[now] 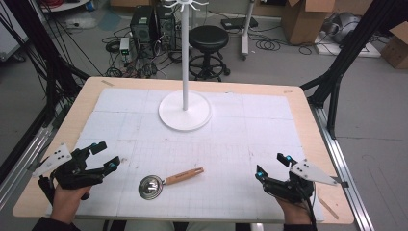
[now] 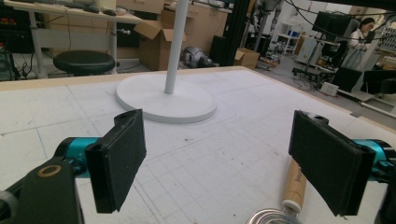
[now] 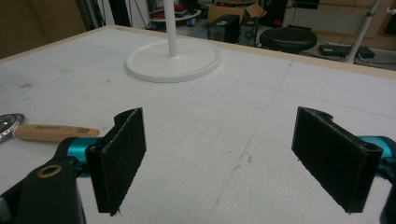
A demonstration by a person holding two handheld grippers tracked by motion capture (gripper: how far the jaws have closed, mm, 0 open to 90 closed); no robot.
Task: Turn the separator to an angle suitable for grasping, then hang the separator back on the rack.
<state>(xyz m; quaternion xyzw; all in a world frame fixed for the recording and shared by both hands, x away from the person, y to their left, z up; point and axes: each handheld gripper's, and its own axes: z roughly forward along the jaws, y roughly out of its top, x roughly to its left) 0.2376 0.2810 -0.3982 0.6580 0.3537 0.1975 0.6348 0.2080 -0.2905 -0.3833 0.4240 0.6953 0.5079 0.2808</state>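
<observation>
Left hand (image 1: 65,199) comes in at the near-left corner of the light wooden table (image 1: 312,125), wrist low, palm wrapped round the body of the black left gripper (image 1: 105,155). The grey three-cornered plate on top tilts out toward the left edge. It points forward and a bit inward across the white gridded mat (image 1: 260,130). Jaws spread wide, nothing between the pads; in the left gripper view the gap shows bare mat and the white stand.

Just right of that gripper, apart from it: round metal ladle head with a light wooden handle (image 1: 168,180), lying flat on the mat near the front edge. Bowl end sits left, handle runs right and slightly away. In the left gripper view its handle (image 2: 295,184) shows low, just inside the right jaw, not touched by it.

Centre, further back: white pole stand on a round flat base (image 1: 185,109), upright, well apart from both hands.

Right hand (image 1: 294,209) enters at the near-right corner, gripping the black right gripper (image 1: 272,165), plate tilted to the right. It aims forward and inward toward table centre, held off the ladle. Jaws at full spread and empty; the right gripper view has mat between the pads, with the ladle's handle (image 3: 56,132) off beyond the left jaw.
</observation>
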